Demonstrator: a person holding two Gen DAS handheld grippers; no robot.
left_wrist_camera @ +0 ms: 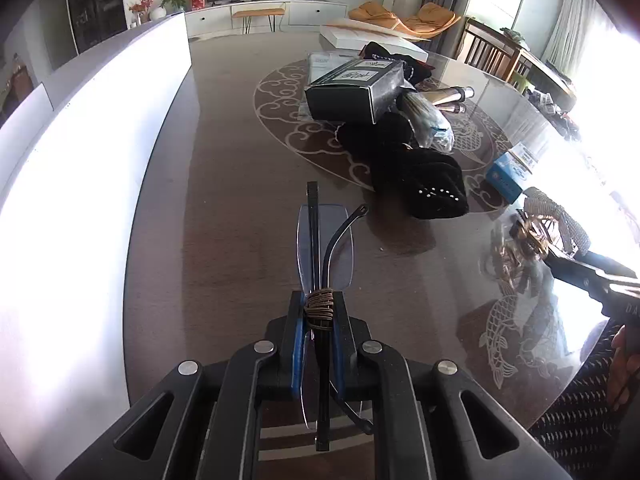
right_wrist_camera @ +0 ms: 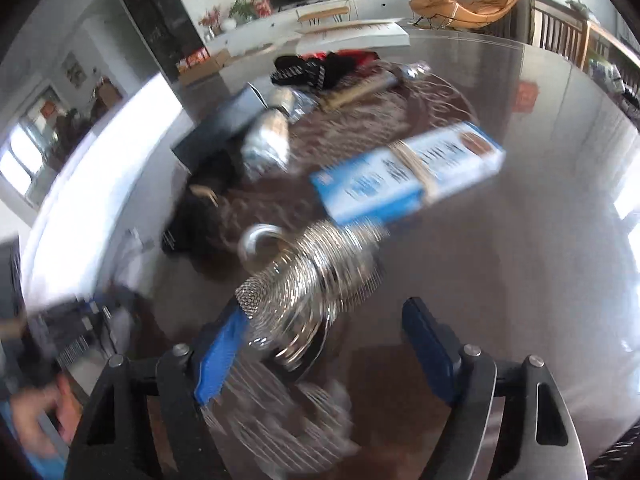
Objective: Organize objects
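Observation:
My left gripper (left_wrist_camera: 319, 300) is shut on folded rimless glasses (left_wrist_camera: 325, 240) with a brown cord wound round them; the lenses and dark temples stick out ahead of the pads, above the table. In the right wrist view, a glittering silver mesh piece (right_wrist_camera: 316, 276) with a ring lies between the blue pads of my right gripper (right_wrist_camera: 324, 306). It rests against the left pad (right_wrist_camera: 222, 344), while the right pad (right_wrist_camera: 428, 336) stands clear of it, so the jaws are open. The view is blurred. The left wrist view shows that mesh piece (left_wrist_camera: 556, 212) at the far right, by the right gripper (left_wrist_camera: 560, 254).
A glass-topped table (left_wrist_camera: 240, 200) holds a heap in the middle: a black box (left_wrist_camera: 352, 92), black studded cloth (left_wrist_camera: 420, 184), a plastic bag (left_wrist_camera: 430, 120). A blue box (right_wrist_camera: 404, 176) lies just beyond the mesh piece. A white panel (left_wrist_camera: 80, 160) runs along the left edge.

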